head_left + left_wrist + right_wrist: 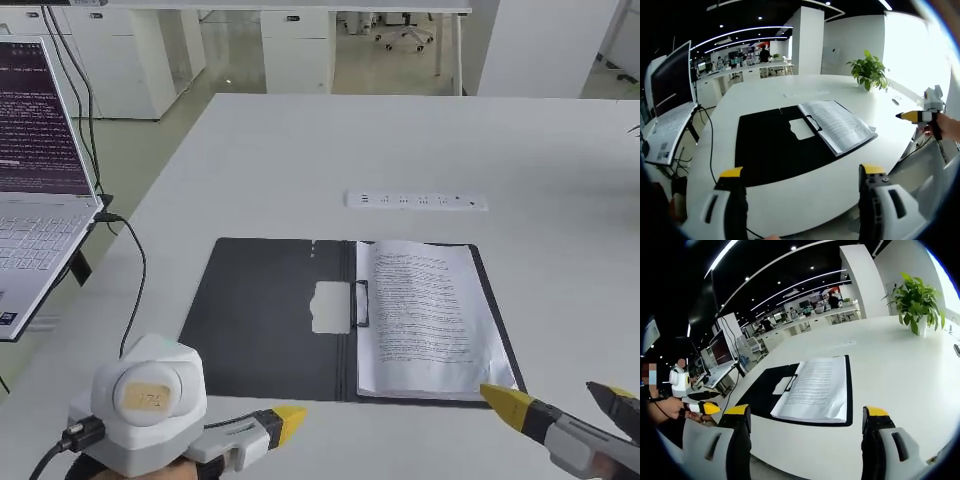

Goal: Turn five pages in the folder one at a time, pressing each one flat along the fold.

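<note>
Laptop (40, 190) far left. Left gripper (801, 172): jaws spread, empty, just short of the folder's (260, 310) near-left edge. Folder lies open on the table (300, 150), page stack (430, 310) on its right half. Right gripper (806, 410): spread, empty, beside the near-right corner.

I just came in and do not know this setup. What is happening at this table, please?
A person holds a gripper in each hand over the near edge of a white table. An open black folder lies there, its stack of pages on the right half. The left gripper and the right gripper are both open and touch nothing; no page is lifted.
</note>
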Demonstrator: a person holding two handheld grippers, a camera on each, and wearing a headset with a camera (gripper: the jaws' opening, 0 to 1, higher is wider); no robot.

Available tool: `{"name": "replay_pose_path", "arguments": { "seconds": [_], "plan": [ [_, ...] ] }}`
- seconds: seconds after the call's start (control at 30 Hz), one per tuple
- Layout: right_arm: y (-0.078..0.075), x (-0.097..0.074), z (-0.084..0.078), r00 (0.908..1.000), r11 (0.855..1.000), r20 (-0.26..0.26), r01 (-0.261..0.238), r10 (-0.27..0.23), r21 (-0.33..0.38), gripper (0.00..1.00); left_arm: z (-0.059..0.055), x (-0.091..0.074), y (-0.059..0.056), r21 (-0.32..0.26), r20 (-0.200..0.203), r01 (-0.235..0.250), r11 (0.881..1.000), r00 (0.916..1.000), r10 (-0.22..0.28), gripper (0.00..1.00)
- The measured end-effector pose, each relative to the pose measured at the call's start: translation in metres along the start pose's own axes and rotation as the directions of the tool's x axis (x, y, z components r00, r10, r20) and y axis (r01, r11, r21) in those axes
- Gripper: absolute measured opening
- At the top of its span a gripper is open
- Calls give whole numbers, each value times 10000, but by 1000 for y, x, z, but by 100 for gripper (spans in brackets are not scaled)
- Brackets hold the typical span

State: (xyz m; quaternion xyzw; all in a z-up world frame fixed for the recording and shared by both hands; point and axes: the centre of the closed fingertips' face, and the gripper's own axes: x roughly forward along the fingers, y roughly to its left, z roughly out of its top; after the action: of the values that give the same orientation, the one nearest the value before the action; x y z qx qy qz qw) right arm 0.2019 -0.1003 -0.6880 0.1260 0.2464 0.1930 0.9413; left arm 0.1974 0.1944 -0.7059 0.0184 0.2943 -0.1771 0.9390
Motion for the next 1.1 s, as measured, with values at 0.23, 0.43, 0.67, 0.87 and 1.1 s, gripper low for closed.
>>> {"name": "replay_pose_path", "arguments": {
  "seconds": [0.23, 0.43, 0.67, 0.87, 1.1],
  "plan": [
    [-1, 0, 1, 10000, 10000, 32, 42, -42, -13, 91, 0, 0, 0, 23, -41, -3, 10000, 10000, 3, 93],
    [0, 0, -1, 10000, 10000, -4, 35, -35, 5, 93, 0, 0, 1, -2, -16, -26, 10000, 10000, 26, 92],
    [-1, 0, -2, 9999, 10000, -46, 94, -94, 3, 95, -2, 0, 1, -19, -80, -20, 10000, 10000, 20, 92],
    [-1, 1, -2, 10000, 10000, -84, 54, -54, -10, 95, -1, 1, 1, -8, -84, -13, 10000, 10000, 13, 91],
    [-3, 3, -1, 9999, 9999, -96, 39, -40, -160, 93, 1, 6, -1, 70, -104, 27, 10000, 9999, -27, 90]
  ]
}}
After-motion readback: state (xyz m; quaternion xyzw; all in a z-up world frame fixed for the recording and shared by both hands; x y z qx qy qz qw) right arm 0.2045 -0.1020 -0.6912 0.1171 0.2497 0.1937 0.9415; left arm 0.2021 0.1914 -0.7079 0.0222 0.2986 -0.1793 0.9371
